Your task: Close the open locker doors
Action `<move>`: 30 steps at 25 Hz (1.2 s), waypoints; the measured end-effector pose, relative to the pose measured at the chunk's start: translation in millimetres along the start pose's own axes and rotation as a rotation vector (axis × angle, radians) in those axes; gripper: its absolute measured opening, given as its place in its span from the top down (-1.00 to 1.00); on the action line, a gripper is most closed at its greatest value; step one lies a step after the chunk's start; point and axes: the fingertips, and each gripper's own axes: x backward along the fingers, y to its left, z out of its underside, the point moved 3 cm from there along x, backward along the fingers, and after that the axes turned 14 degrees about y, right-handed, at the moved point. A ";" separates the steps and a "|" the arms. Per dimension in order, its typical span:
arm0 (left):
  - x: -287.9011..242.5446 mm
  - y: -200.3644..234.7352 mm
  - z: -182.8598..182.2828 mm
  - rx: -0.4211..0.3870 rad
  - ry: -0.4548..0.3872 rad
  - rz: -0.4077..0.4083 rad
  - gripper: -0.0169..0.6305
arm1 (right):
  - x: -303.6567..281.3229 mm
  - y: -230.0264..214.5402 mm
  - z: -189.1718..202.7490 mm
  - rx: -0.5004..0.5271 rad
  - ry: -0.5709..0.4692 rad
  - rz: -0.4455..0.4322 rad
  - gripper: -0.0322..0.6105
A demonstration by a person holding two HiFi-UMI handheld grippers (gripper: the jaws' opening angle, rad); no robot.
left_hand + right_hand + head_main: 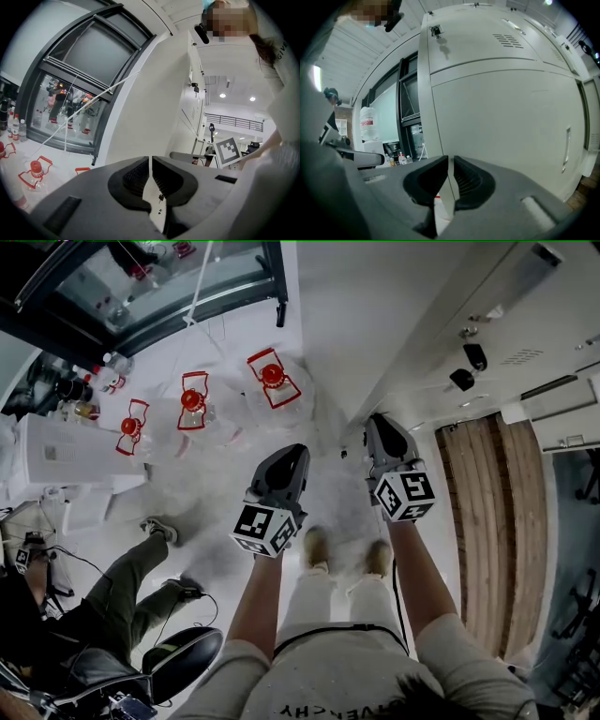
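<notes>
— Closest in: a pale shirt (356,681), then two bare forearms reaching forward, each ending in a tool.

— How do the tools stand?

— The left tool (292,457) has its jaws drawn together to a hairline slit, with nothing between them. The right tool (382,427) is much the same: a narrow slit, and empty.

— And the lockers?

— The white lockers (525,324) run along the right. The right tool's tip sits just beside the near end of the row, while the left tool is held further out over the floor. In the right gripper view the doors (501,108) fill the frame and look flush. There's a key (436,32) in a lock up top and a slim handle (567,145) at the right.

— Anything else?

— Water jugs (192,401) with red handles stand on the floor ahead, and a seated person's leg (131,568) shows at the left.
</notes>
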 end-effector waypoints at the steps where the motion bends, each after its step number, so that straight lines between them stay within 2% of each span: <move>1: 0.6 -0.6 0.2 -0.001 0.000 0.001 0.89 | -0.3 -0.3 -0.4 -0.001 0.000 0.002 0.82; 10: 1.4 -8.7 9.8 -0.006 0.020 0.018 0.89 | 5.1 2.9 0.5 -0.015 -0.015 -0.012 0.79; 16: -12.8 -32.3 9.5 -0.038 0.043 0.065 0.89 | 38.9 -10.6 4.0 -0.036 -0.044 0.016 0.79; 22: -38.5 -81.6 3.9 -0.092 0.062 0.152 0.89 | 98.4 -49.9 5.4 -0.040 -0.074 0.111 0.78; 30: -81.6 -165.2 2.6 -0.164 0.105 0.291 0.89 | 222.7 -132.5 14.6 -0.073 -0.125 0.323 0.77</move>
